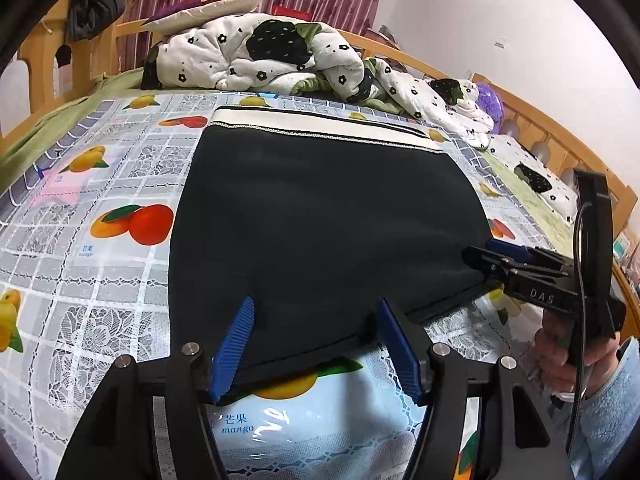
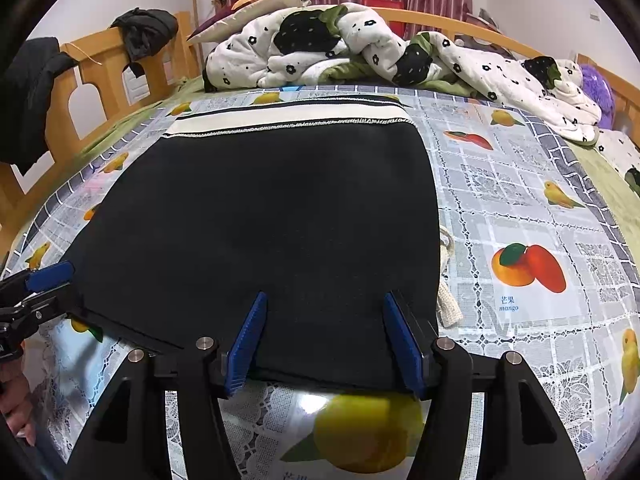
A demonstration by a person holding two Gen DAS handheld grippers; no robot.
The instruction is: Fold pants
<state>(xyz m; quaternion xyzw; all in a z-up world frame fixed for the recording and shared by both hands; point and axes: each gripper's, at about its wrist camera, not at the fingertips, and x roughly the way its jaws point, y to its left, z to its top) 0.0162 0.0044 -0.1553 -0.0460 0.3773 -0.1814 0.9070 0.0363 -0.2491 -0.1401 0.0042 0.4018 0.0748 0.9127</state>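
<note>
**Fold Status: Pants Doubled Over, Both Claws Released**

The dark, soft-knit pants [image 1: 320,216] lie flat on the fruit-printed plastic cover [image 1: 120,264] spread over the wooden-framed bed [image 1: 44,60]. The garment forms a compact, roughly rectangular block. Its cream waistband with a dark stripe [image 1: 320,122] sits at the far edge, partly uncovered beyond the dark upper layer. The near edge shows at least two stacked layers, which indicates that a lengthwise fold has been made.

The left claw [image 1: 316,344] stands partly open over the near left portion of the pants. Its blue ribbed pads straddle the near hem and do not press on the fabric. The right claw [image 2: 326,340] is in the same condition at the near right portion: jaws apart, fabric between them, nothing gripped. In the left wrist view, the right claw appears at the garment's right corner, held by a hand in a light blue sleeve [image 1: 600,400].

Assessment: one fold appears complete and the cloth has been let go. The block is still wide, so a further fold probably remains. A cream drawstring end [image 2: 448,300] protrudes at the right side and may need tucking in.
</note>
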